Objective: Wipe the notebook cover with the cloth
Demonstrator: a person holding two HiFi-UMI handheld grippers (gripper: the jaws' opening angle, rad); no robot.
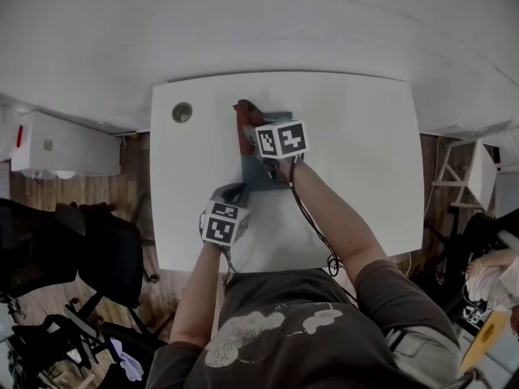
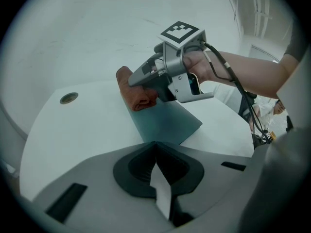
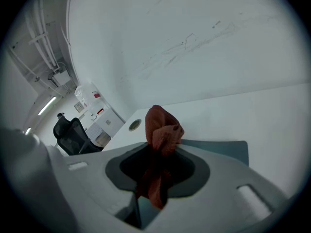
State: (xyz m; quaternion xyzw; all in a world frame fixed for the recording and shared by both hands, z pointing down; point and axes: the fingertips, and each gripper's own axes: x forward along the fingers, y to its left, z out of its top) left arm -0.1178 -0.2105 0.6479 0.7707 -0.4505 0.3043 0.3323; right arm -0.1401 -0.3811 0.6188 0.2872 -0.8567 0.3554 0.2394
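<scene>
A dark teal notebook (image 1: pixel 261 173) lies flat on the white table (image 1: pixel 357 152). My right gripper (image 1: pixel 250 132) is shut on a rust-red cloth (image 1: pixel 243 110), which is bunched at the notebook's far left edge. In the right gripper view the cloth (image 3: pixel 163 127) sticks up out of the right gripper (image 3: pixel 159 152), with the notebook (image 3: pixel 221 148) just beyond. In the left gripper view the cloth (image 2: pixel 138 95) rests on the notebook (image 2: pixel 165 123) under the right gripper (image 2: pixel 146 79). My left gripper (image 2: pixel 155 145) is shut at the notebook's near corner, left gripper (image 1: pixel 233 191); whether it touches the cover is hidden.
A round cable hole (image 1: pixel 182 112) sits in the table's far left corner. A black cable (image 1: pixel 312 225) trails from the right gripper to the near edge. On the floor to the left are a black office chair (image 1: pixel 89 250) and a white cabinet (image 1: pixel 57 144).
</scene>
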